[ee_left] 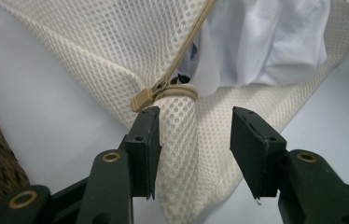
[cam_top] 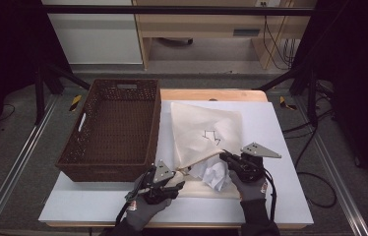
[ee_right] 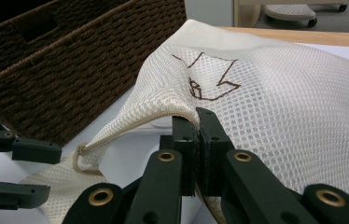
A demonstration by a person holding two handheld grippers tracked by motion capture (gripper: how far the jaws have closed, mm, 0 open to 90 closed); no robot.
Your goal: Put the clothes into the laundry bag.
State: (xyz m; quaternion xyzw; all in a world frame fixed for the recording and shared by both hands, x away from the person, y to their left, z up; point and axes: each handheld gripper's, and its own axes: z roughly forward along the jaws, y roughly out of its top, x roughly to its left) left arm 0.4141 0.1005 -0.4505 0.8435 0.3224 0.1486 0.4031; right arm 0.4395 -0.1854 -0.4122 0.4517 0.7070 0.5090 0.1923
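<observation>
We see one cream mesh laundry bag (cam_top: 204,135) lying on the white tabletop (cam_top: 280,196) at the centre of the high view, its fabric a fine honeycomb net with a smooth bound hem and a brown outline motif (cam_top: 211,136) stitched on its upper face. In the left gripper view a tan zipper (ee_left: 189,44) runs down from the top edge to a single tan pull (ee_left: 142,99) at the middle of the frame, beside a small cord loop (ee_left: 178,92). One crumpled white garment (cam_top: 217,174), soft and creased, bulges from the bag's open mouth at lower centre of the high view. To the left stands one dark brown wicker basket (cam_top: 110,167), rectangular, tightly woven, with cut-out handles in its walls. We count two grippers, each held in a grey gloved hand. The left gripper (cam_top: 178,178) sits at lower centre-left of the high view; its two black blocky jaws stand spread apart, a narrow corner fold of mesh lying between them and touching the left pad, the other pad clear of it. The right gripper (ee_right: 196,122), at lower centre of its own view, has its jaws pressed together, pinching the bag's hem and lifting that edge off the table.
</observation>
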